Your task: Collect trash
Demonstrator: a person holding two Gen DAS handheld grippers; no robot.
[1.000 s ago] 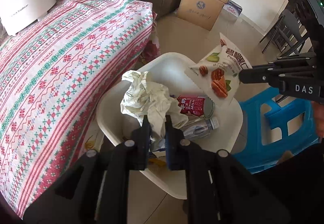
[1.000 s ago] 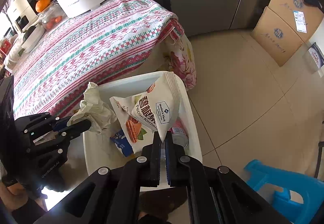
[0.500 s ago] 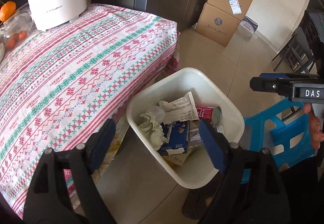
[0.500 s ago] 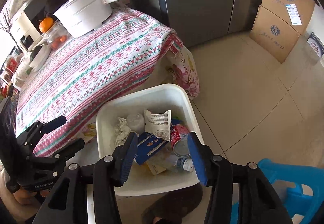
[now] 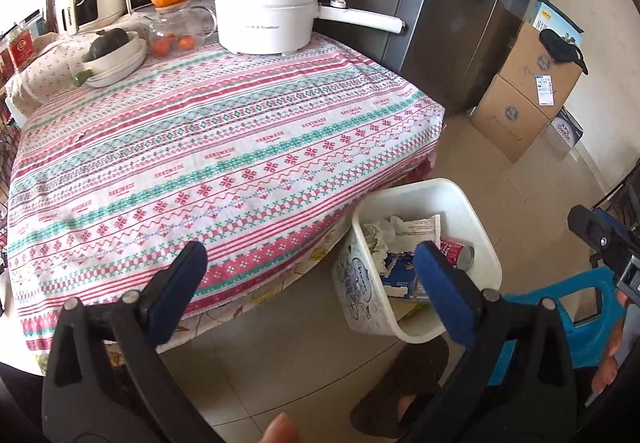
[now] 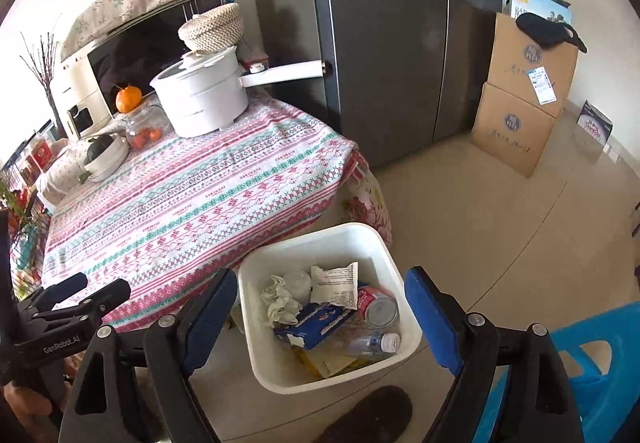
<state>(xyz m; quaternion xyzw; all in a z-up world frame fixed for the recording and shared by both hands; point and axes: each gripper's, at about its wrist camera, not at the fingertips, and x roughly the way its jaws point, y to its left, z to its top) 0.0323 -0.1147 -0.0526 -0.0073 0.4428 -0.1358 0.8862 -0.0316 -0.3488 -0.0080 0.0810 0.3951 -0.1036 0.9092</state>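
Note:
The white bin stands on the floor by the table corner. In it lie a crumpled tissue, a snack bag with its printed back up, a red can, a blue box and a plastic bottle. My right gripper hangs above the bin, its jaws opening with nothing between them. My left gripper is over the table edge, left of the bin. Its jaws are opening too and hold nothing.
The table wears a patterned cloth and carries a white pot, an orange, a glass jar and bowls. A grey fridge and cardboard boxes stand behind. A blue plastic stool is at the right, a dark slipper in front of the bin.
The left gripper let go of the tissue and the right one of the snack bag; both now lie in the bin. Both grippers opened wide, rose and drew back.

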